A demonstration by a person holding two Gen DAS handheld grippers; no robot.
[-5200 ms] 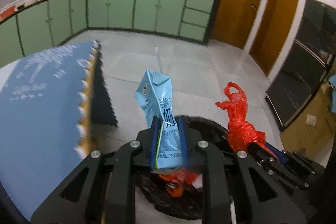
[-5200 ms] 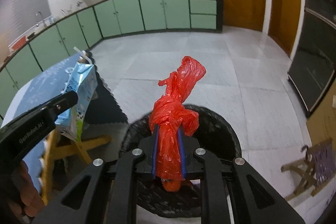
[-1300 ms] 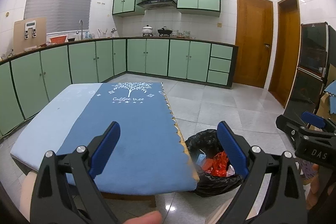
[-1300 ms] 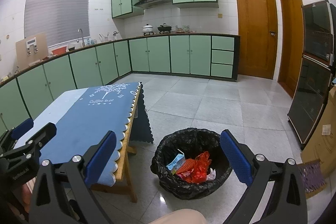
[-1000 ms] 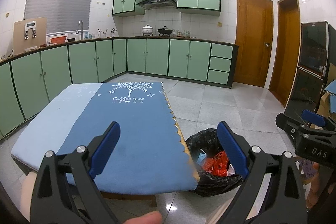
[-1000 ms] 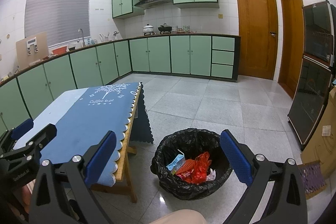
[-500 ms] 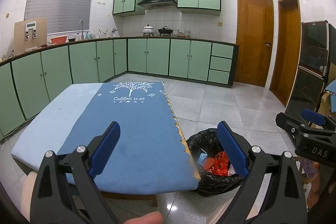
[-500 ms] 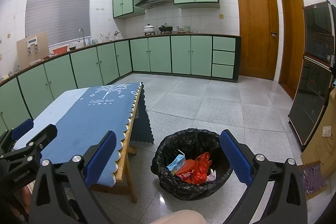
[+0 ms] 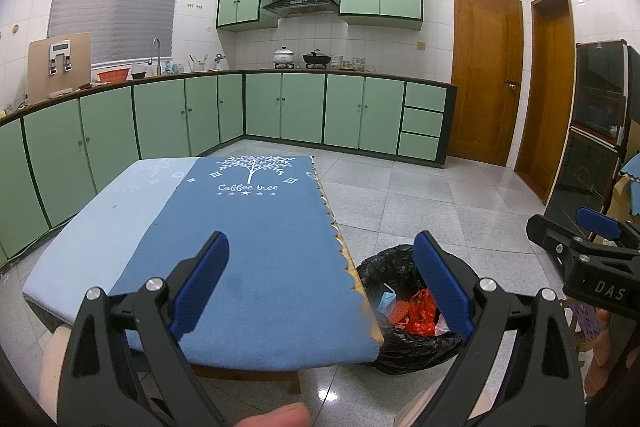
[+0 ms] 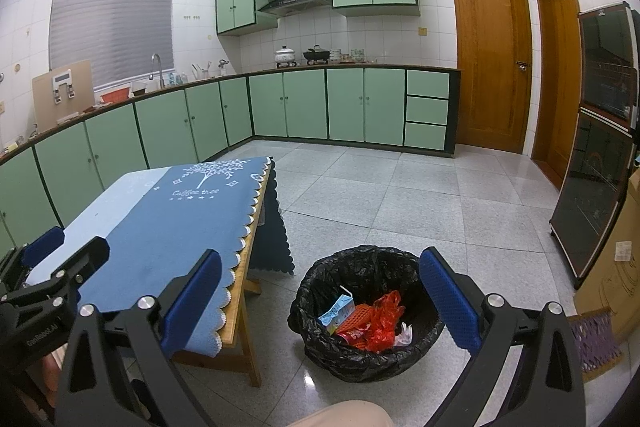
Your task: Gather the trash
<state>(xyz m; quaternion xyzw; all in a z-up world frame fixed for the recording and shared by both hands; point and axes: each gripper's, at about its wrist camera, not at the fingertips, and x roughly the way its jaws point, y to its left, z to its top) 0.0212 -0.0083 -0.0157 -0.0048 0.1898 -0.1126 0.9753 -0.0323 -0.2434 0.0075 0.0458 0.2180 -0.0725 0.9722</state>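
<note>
A bin lined with a black bag (image 10: 362,355) stands on the floor right of the table; its black bag (image 9: 404,345) shows partly behind the table corner in the left wrist view. Inside lie a blue milk carton (image 10: 337,311), a red plastic bag (image 10: 380,323) and other scraps; the carton (image 9: 385,302) and red bag (image 9: 418,311) show in the left view too. My left gripper (image 9: 320,283) is open and empty above the near table end. My right gripper (image 10: 320,299) is open and empty, held back above the bin.
A wooden table with a blue cloth (image 9: 248,235) fills the left foreground; the cloth (image 10: 160,223) hangs over its edge. Green cabinets (image 10: 304,107) line the far walls. Wooden doors (image 10: 494,67) and a dark glass cabinet (image 10: 596,187) stand at the right. A cardboard box (image 10: 616,267) sits beside it.
About five seconds ago my left gripper held the milk carton and my right the red bag over the bin; both now lie inside it. Over the last second nothing has visibly moved.
</note>
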